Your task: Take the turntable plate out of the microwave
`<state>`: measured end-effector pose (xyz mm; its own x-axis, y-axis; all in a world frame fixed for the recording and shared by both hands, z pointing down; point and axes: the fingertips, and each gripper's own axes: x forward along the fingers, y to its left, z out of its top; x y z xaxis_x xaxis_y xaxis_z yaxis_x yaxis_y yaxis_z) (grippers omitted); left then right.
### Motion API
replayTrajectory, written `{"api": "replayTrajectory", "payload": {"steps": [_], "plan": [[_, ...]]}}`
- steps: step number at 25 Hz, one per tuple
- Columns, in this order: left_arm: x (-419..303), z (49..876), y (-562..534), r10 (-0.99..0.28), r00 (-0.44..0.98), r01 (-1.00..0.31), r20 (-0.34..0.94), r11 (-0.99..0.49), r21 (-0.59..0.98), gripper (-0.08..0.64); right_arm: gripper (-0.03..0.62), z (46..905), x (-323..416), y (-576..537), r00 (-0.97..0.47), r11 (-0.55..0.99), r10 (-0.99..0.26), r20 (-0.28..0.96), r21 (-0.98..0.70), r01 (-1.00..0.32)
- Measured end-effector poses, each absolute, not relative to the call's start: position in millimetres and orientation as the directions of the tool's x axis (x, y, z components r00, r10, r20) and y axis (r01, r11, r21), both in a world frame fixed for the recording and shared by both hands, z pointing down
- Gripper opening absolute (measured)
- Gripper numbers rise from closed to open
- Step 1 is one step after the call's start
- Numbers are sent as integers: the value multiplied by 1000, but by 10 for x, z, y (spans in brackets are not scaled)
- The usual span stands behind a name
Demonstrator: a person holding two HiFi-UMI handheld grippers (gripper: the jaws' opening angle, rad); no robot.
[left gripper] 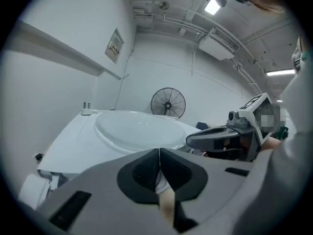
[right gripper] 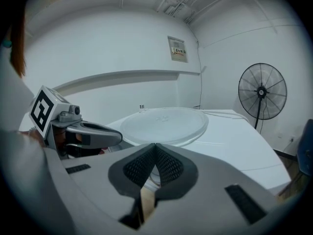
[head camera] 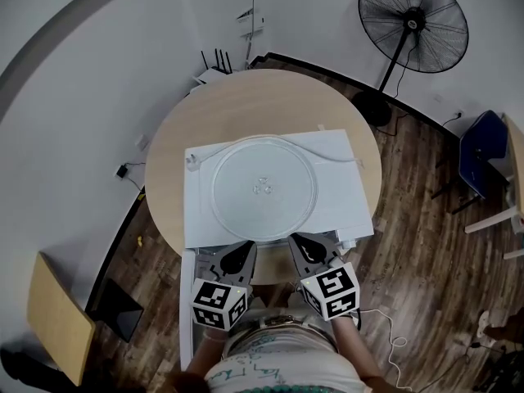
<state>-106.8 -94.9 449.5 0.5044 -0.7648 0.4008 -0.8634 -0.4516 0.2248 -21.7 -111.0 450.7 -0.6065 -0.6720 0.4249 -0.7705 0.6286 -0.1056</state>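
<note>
Head view: plate (head camera: pixel 263 185) lies flat on top of the microwave (head camera: pixel 344 195), roughly centred on it, not inside. The microwave sits on the round counter (head camera: pixel 246 105). My left gripper (head camera: pixel 246 248) and right gripper (head camera: pixel 296 242) are side by side at the microwave's near edge, tips just short of the plate rim and not touching it. Fan (head camera: pixel 413 21) stands on the floor well beyond the microwave's far right corner.

Left gripper view: left gripper (left gripper: pixel 159 151) has its fingers pressed together with nothing between them. The plate (left gripper: pixel 139 129) is straight ahead on the microwave (left gripper: pixel 73 141) top. The right gripper (left gripper: pixel 195 140) shows to the right, over the microwave's near edge. The fan (left gripper: pixel 167 102) is behind the microwave.

Right gripper view: right gripper (right gripper: pixel 155 146) fingers are together too, empty. The plate (right gripper: pixel 165 124) is ahead on the microwave (right gripper: pixel 234 141) top, clear of my tips. The left gripper (right gripper: pixel 120 137) is at the left, also closed. The fan (right gripper: pixel 261 92) is to the right, past the microwave.
</note>
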Motion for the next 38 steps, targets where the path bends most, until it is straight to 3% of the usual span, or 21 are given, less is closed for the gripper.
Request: {"api": "replayTrajectory", "payload": {"steps": [17, 28, 38], "plan": [[-1004, 4452, -1097, -774, 501, -865, 388, -439, 241, 15, -9, 4457, -206, -1258, -665, 662, -614, 425, -183, -727], [-1011, 4297, -1046, -857, 384, -921, 343, -329, 210, 17, -9, 4238, -87, -1324, -729, 736, -588, 351, -141, -662], [-865, 4162, -969, -914, 278, -958, 296, -239, 160, 17, -9, 3944, -42, -1305, -841, 839, -486, 235, -145, -525]]}}
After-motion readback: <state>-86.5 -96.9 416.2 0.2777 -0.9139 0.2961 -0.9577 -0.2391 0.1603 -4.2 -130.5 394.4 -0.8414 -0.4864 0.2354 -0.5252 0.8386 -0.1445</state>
